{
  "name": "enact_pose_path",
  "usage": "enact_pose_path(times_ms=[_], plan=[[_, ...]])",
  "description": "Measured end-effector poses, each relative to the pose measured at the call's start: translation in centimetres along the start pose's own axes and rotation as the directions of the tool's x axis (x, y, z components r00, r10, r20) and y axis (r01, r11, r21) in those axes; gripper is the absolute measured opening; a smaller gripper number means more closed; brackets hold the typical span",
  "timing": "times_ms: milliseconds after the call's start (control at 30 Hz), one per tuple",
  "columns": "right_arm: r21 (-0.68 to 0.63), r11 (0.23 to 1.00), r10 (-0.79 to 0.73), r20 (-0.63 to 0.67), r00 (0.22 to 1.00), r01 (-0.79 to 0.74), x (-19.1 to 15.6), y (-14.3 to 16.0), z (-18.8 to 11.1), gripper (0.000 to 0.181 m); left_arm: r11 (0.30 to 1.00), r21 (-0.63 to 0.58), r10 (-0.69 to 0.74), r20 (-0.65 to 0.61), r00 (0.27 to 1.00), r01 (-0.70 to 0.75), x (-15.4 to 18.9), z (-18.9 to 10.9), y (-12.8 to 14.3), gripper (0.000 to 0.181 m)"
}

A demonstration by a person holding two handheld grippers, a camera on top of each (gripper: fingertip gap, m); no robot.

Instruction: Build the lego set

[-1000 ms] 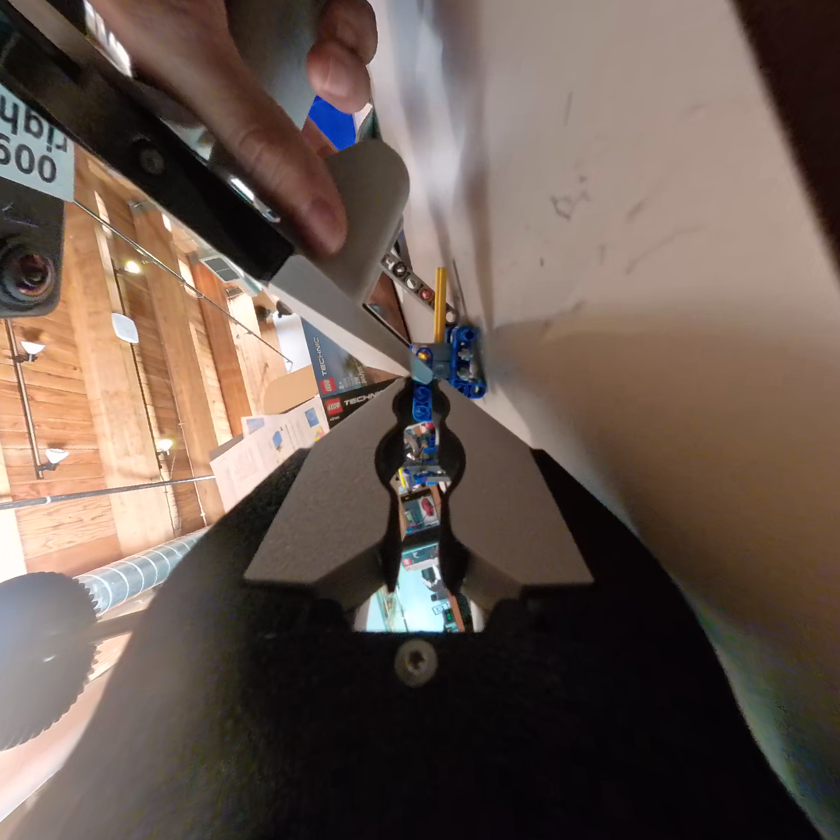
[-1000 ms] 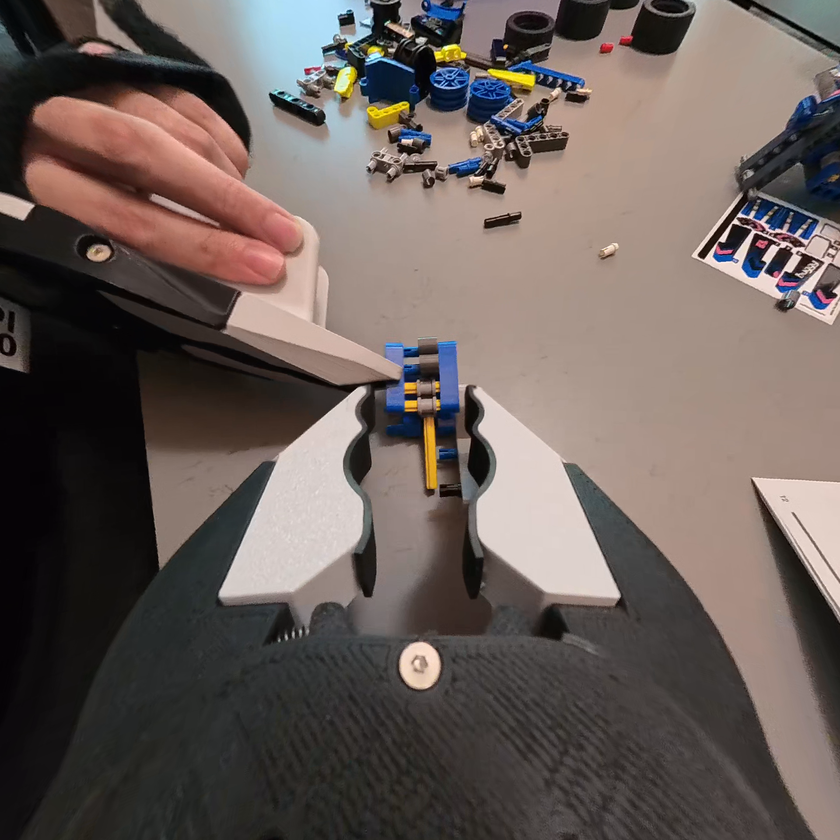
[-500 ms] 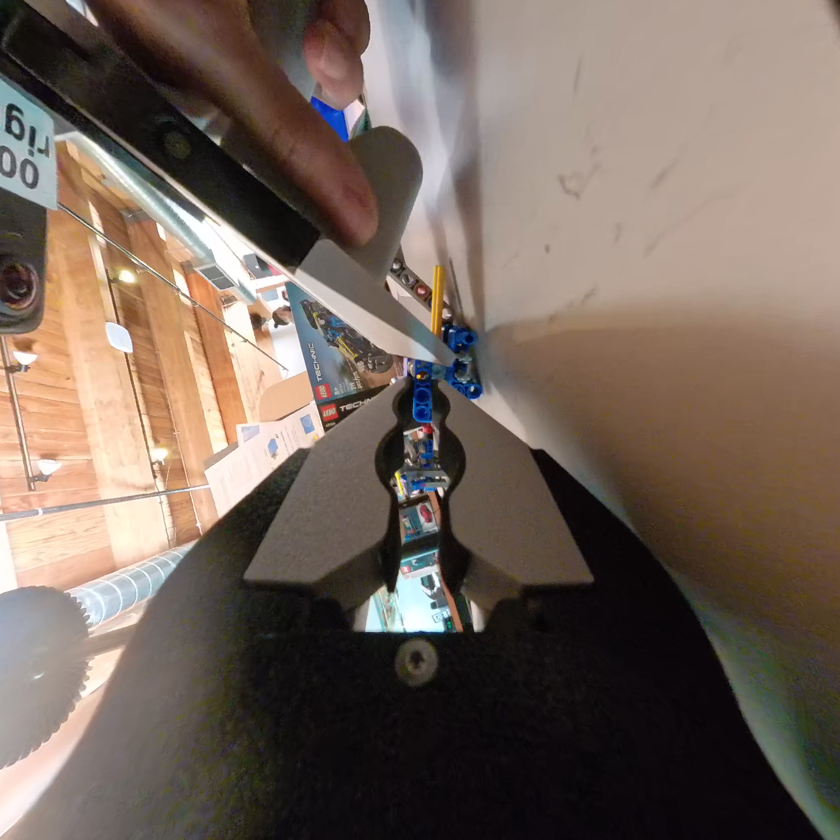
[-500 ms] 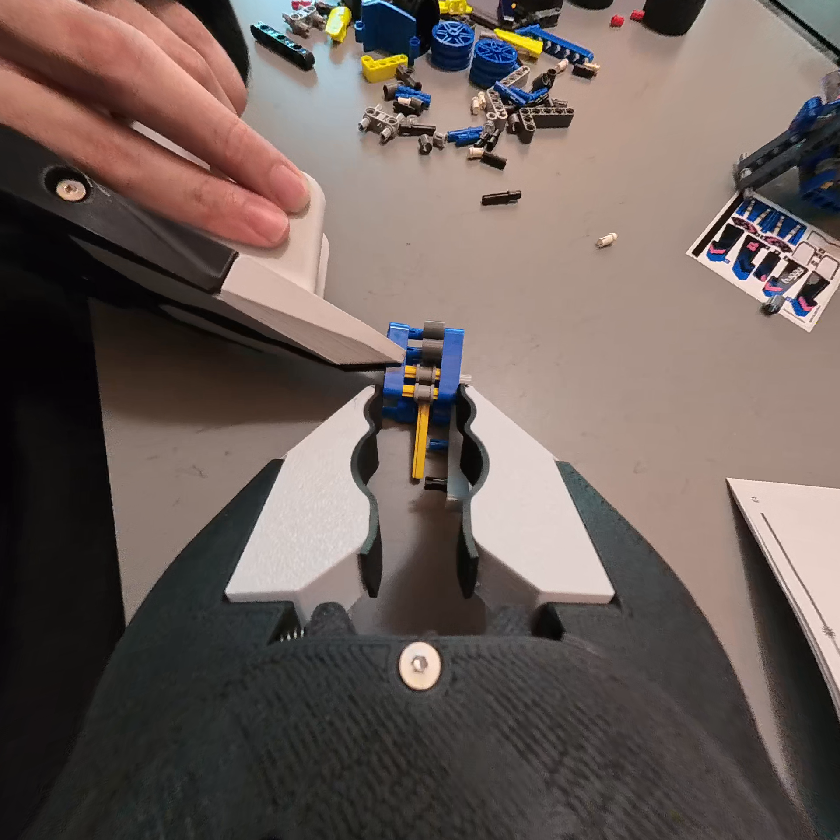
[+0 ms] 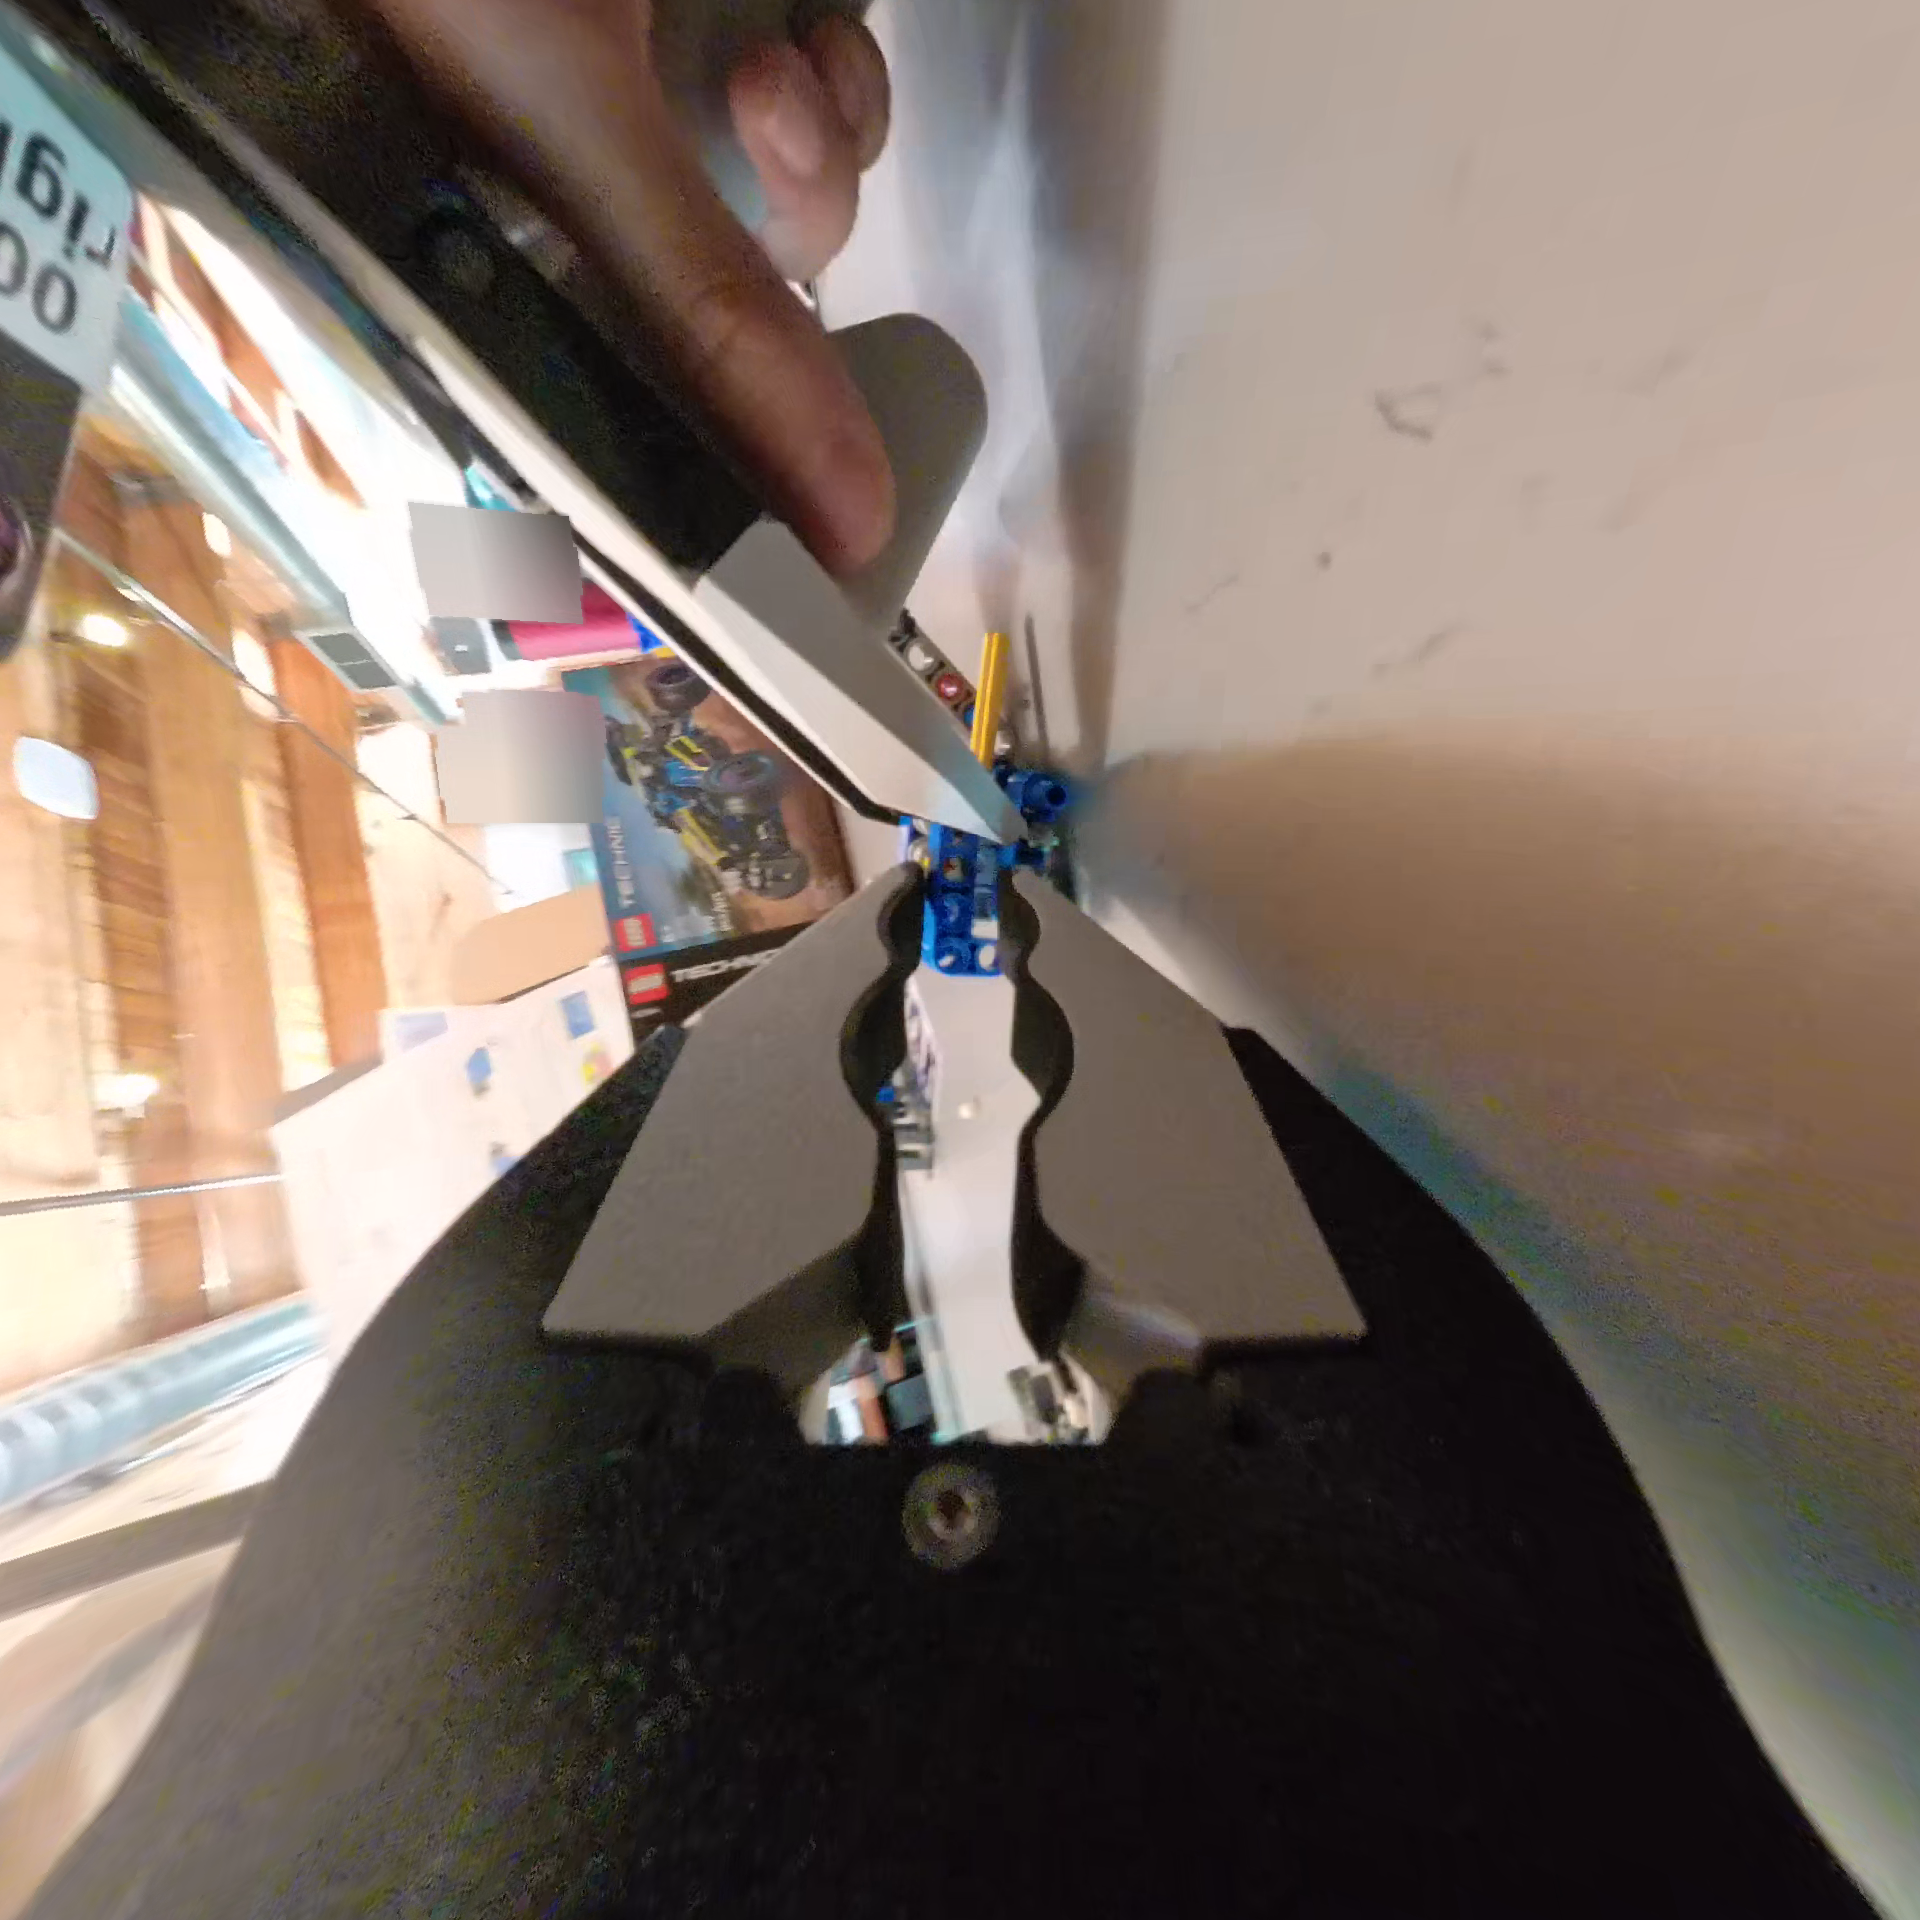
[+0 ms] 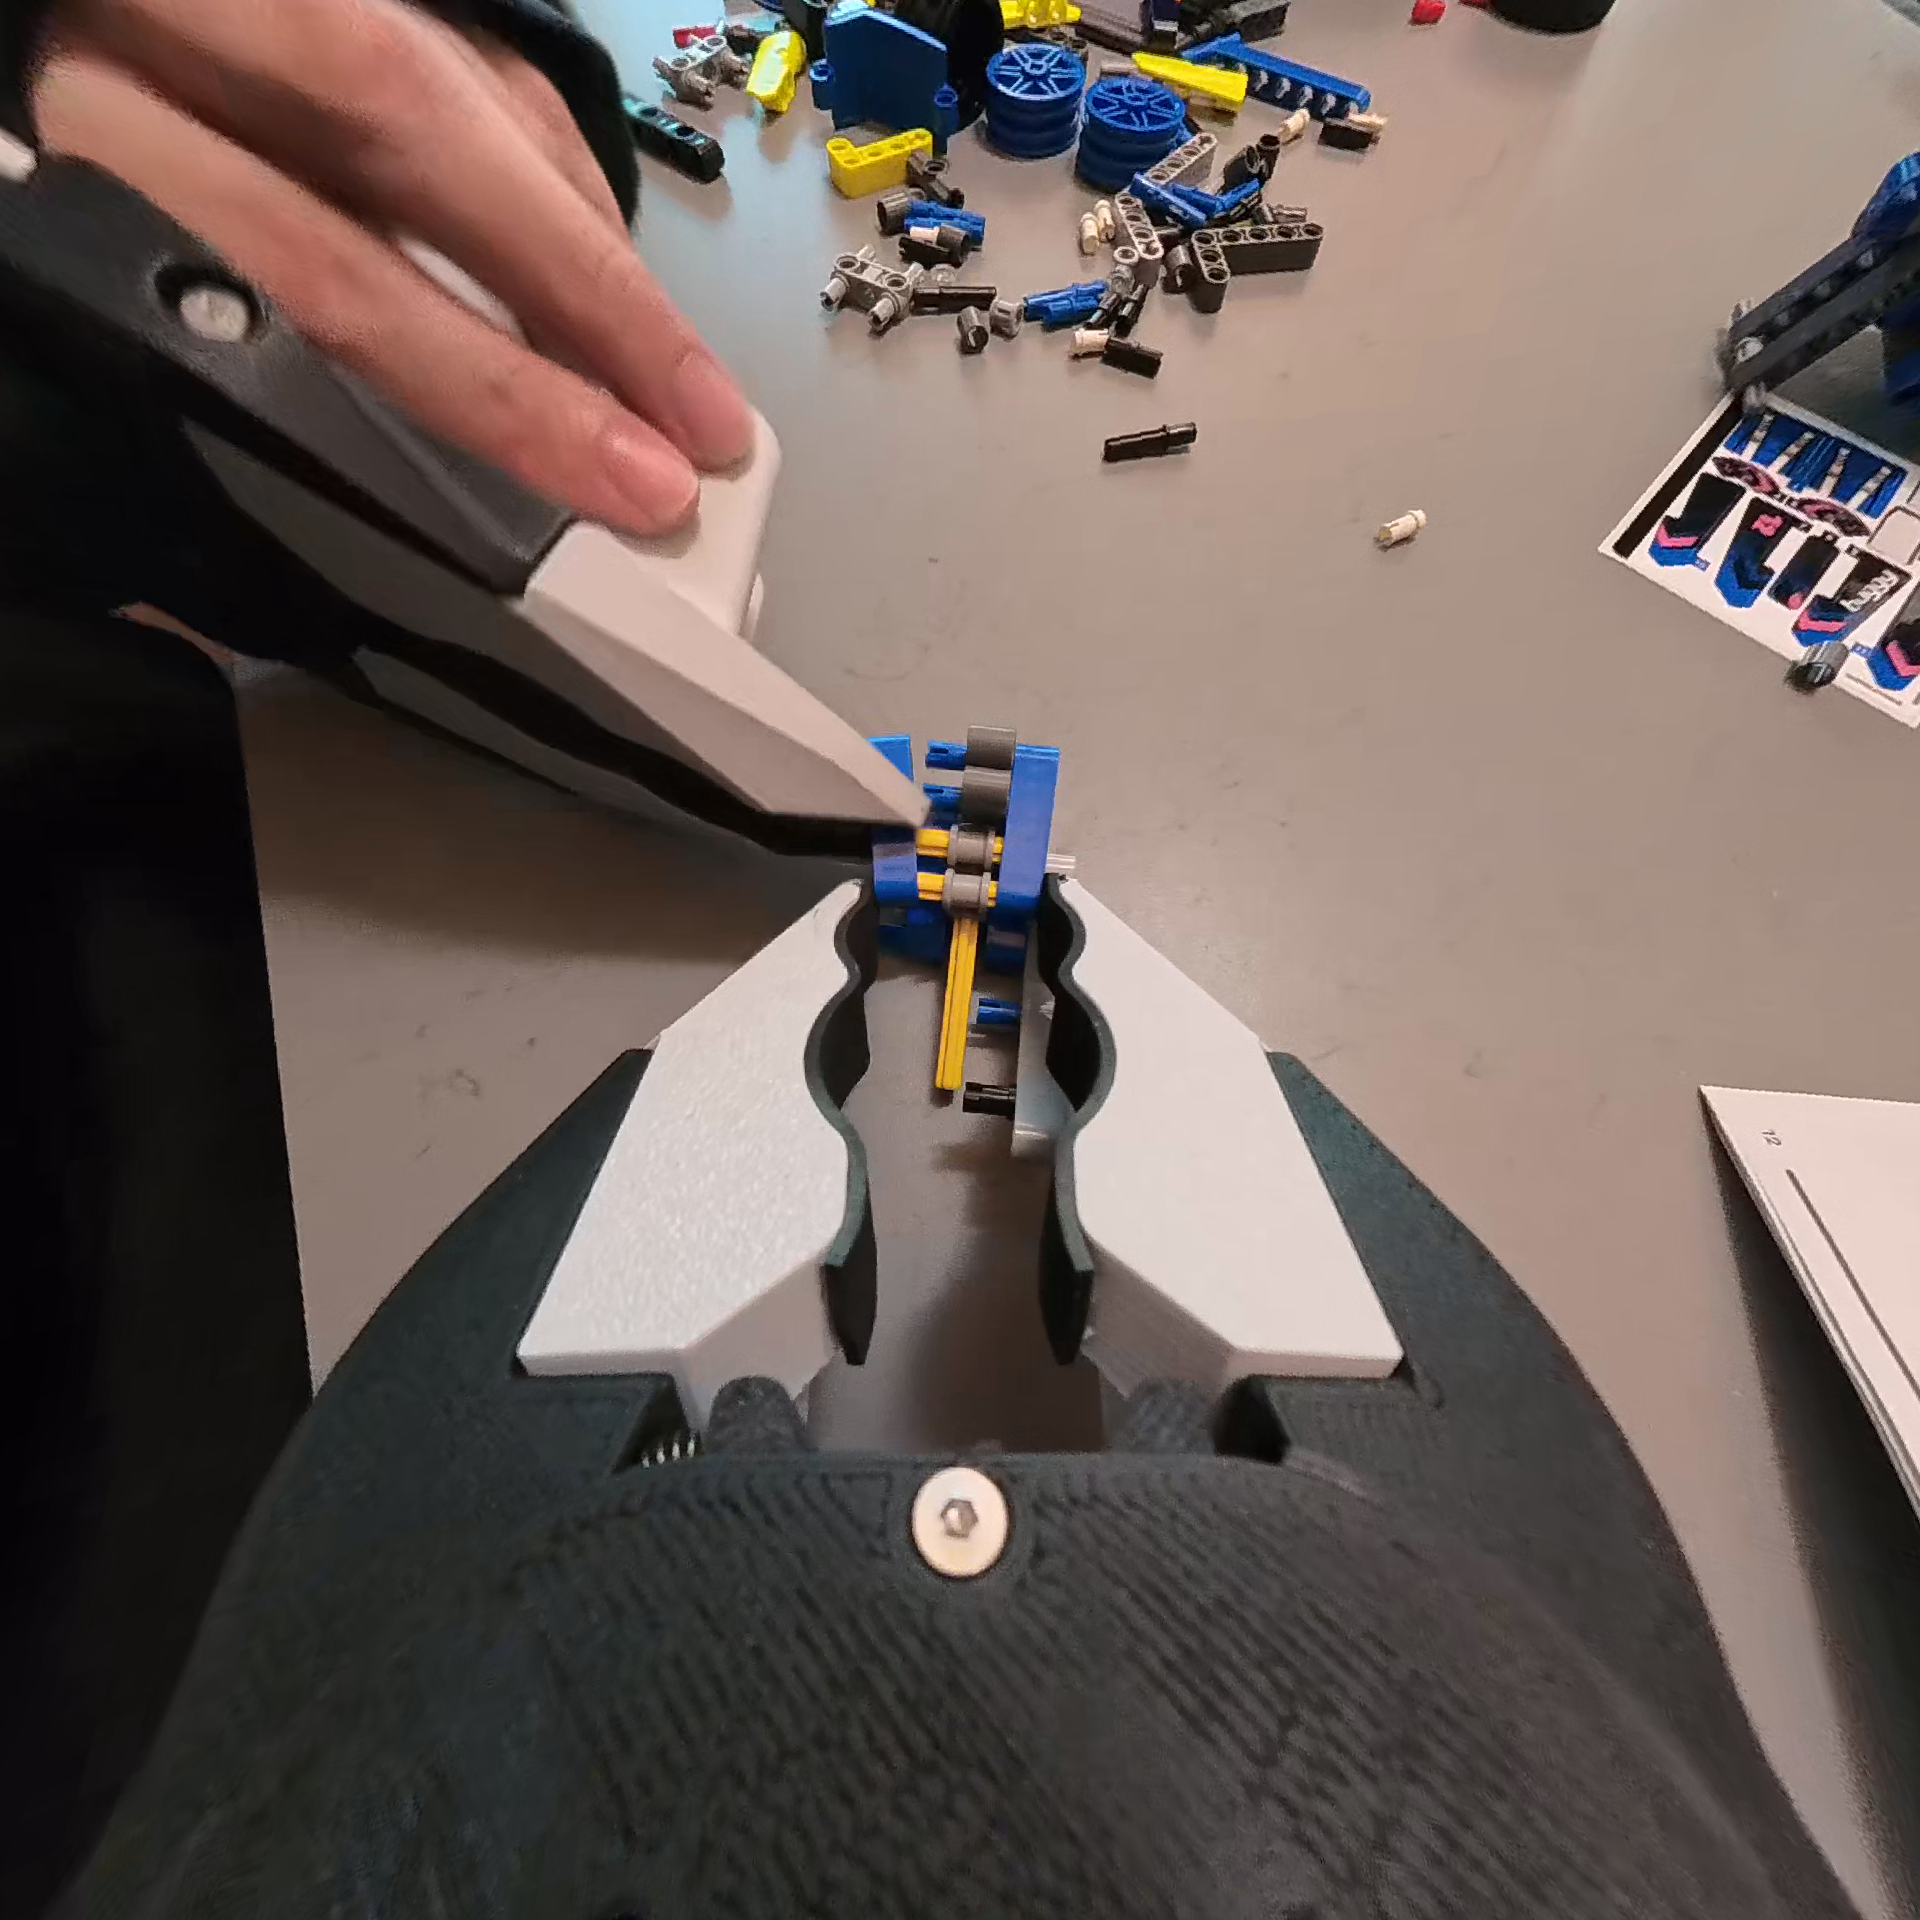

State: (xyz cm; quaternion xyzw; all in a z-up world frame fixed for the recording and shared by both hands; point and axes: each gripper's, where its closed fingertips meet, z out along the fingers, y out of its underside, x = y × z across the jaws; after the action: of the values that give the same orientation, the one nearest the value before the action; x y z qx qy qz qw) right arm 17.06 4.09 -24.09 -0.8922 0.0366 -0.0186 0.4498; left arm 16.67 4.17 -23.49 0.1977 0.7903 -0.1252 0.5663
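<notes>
A small blue lego assembly with grey bushes and a yellow axle sits between the fingertips of my right gripper, which is shut on it just above the grey table. My left gripper comes in from the left, shut, with its tip on the assembly's left blue beam. In the left wrist view my left gripper clamps that blue beam. There the right gripper, held by a hand, meets it from the upper left, and the yellow axle sticks out beyond.
A pile of loose lego parts with blue wheel hubs lies at the far middle. A black pin, a tan pin, a sticker sheet, a partly built blue model and a booklet lie to the right. Only a small space, under 4 cm, lies between the two pairs of fingers. Left tips and right tips are each some 15 cm from the tan pin.
Both grippers keep their hold on the assembly. The right wrist view has moved forward, nearer the parts pile. The left wrist view has turned, so the blue beam now shows its holed face.
</notes>
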Motion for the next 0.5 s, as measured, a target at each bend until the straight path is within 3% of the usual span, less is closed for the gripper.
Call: enact_pose_path(times_ms=[100, 167, 233, 300, 367, 500], plan=[[0.000, 1.000, -0.007, -0.002, 1.000, 0.007, 0.0, 0.0, 0.0, 0.030, 0.978, 0.065, -0.191, -0.097, 0.977, 0.198, -0.4, -0.7, 0.0, 0.024], [-0.001, 1.000, -0.025, -0.006, 1.000, 0.025, 0.0, 0.0, 0.0, 0.030, 0.917, 0.106, -0.361, -0.187, 0.914, 0.384, -1.1, -1.3, 0.3, 0.032], [-0.002, 0.999, -0.043, -0.008, 0.999, 0.043, 0.0, 0.0, 0.0, 0.030, 0.786, 0.111, -0.549, -0.326, 0.770, 0.608, -1.8, -1.7, 0.9, 0.040], [-0.002, 0.998, -0.062, -0.005, 0.998, 0.062, -0.1, 0.1, 0.0, 0.030, 0.623, 0.067, -0.665, -0.480, 0.572, 0.780, -1.9, -1.7, 1.4, 0.052], [-0.002, 0.996, -0.092, 0.000, 0.996, 0.092, -0.2, 0.1, -0.1, 0.030, 0.538, 0.030, -0.662, -0.604, 0.444, 0.843, -1.4, -1.6, 1.6, 0.055], [0.001, 0.992, -0.127, 0.018, 0.992, 0.127, -0.4, 0.2, -0.1, 0.030, 0.527, 0.006, -0.594, -0.713, 0.373, 0.850, 0.0, -0.5, 1.0, 0.067]])
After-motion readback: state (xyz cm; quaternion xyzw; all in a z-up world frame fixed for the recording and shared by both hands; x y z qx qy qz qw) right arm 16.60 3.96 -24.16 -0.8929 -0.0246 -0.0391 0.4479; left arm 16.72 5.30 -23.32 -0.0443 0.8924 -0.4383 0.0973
